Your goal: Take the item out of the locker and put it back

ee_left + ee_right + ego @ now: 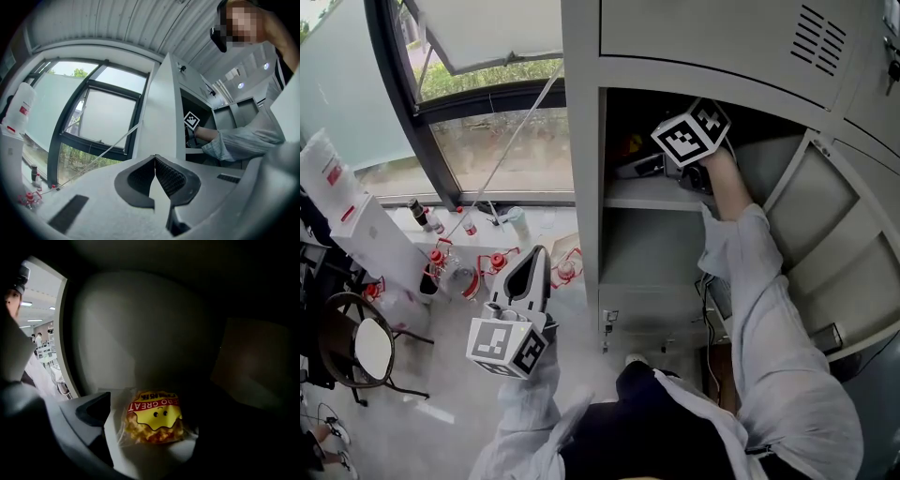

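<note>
Well, the person's arm in a pale sleeve is stretched up toward the upper right of the head view, into the top compartment of a grey locker whose door hangs open at the right. The right gripper is inside that compartment, above the shelf, with only its marker cube catching the light. From its own view it's dim in there, but a clear snack bag with a yellow and red label sits low in the middle of the frame, between the jaws. The near jaw stands a sliver off the bag's crinkled edge, so the claw is spread and not clamped (the far jaw is lost in the dark). The bag lies on a pale surface inside the locker, with the grey back wall behind it. The left gripper is at the lower left of the head view, well apart from the locker opening, pointing up the frame. In its own view its ribbed pads are pressed together with nothing between them. Beyond it, at the upper left, is a dark-framed window with greenery outside.
</note>
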`<state>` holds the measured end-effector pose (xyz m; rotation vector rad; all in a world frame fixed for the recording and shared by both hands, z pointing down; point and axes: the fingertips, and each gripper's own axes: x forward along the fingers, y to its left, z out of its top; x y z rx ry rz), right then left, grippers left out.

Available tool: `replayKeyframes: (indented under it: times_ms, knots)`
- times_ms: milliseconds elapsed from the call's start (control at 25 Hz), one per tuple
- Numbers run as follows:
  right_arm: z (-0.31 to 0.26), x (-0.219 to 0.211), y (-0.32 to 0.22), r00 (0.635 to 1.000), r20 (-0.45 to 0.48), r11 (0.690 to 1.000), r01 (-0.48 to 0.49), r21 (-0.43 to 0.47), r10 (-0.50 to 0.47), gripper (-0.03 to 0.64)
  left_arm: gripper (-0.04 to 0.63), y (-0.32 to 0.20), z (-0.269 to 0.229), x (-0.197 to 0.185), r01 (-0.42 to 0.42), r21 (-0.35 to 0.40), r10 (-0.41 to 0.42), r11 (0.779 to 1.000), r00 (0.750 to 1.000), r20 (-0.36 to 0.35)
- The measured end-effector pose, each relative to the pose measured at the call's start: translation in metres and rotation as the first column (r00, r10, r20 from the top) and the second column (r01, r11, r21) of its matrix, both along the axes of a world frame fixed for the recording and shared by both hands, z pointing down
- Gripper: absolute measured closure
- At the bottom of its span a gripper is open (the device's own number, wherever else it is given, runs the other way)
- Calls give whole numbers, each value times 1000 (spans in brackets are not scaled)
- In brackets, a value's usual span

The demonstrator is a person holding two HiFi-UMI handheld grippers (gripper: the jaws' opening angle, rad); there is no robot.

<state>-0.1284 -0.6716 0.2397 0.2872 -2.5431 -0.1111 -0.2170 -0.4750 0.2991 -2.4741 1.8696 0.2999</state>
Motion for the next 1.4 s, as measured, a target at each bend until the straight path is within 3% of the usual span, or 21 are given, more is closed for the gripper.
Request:
replayKeyframes:
  times_ms: [320,680,800,960,1400]
  knots:
    - [11,-5,-13,995,-99,999,-30,34,33,51,588,3,4,0,-2,-5,2,1000,1000,1]
    - [22,0,-20,991,-115,991,-83,-107,71,51,588,8,14,-7,12,-26,-12,1000,1000,-15]
    - [23,0,-17,992,-112,987,-79,-140,64,82,588,5,16,-7,10,-27,-11,1000,1000,-22]
    - [22,-3,-5,994,-111,992,-15,-128,1,205,588,2,14,-4,4,-20,-5,1000,1000,-23]
    - [19,-3,-2,996,-94,995,-6,-95,-3,228,588,1,16,-3,-3,-18,3,1000,999,-32]
